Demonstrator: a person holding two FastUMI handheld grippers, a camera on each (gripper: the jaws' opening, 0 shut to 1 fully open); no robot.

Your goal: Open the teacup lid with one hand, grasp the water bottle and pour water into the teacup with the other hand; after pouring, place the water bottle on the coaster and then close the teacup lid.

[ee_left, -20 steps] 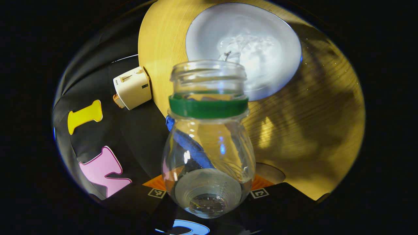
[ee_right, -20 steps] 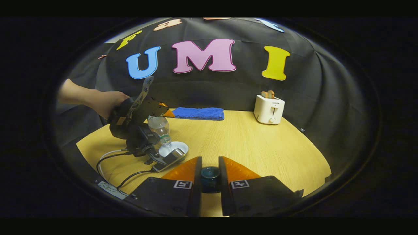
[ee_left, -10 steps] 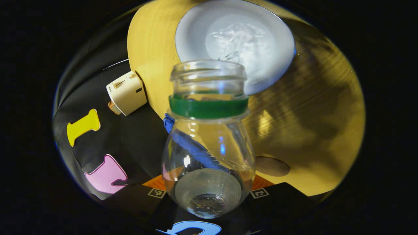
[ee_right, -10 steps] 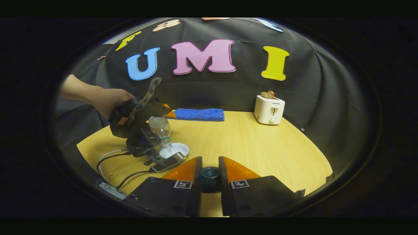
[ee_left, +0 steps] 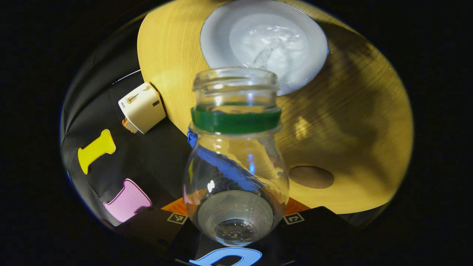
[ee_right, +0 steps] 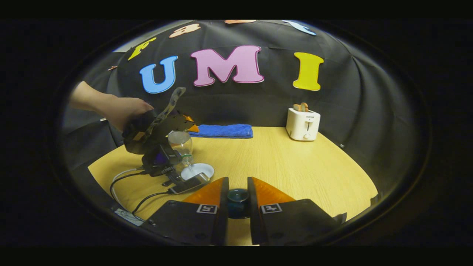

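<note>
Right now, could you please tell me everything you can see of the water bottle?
The water bottle is clear plastic, with a green ring below its open, capless mouth. It is tipped mouth-down over the white teacup, and a thin stream runs from it into the cup. The left tongs grip its bulbous body, and a little water remains inside.

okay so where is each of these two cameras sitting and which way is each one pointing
Left gripper view: rides the left gripper, tipped down along the upturned water bottle at the teacup and coaster.
Right gripper view: rides the right gripper, low over the table, facing the booth wall; its fingers hold the lid.
Shared: bottle, teacup, toaster, blue cloth.
</note>
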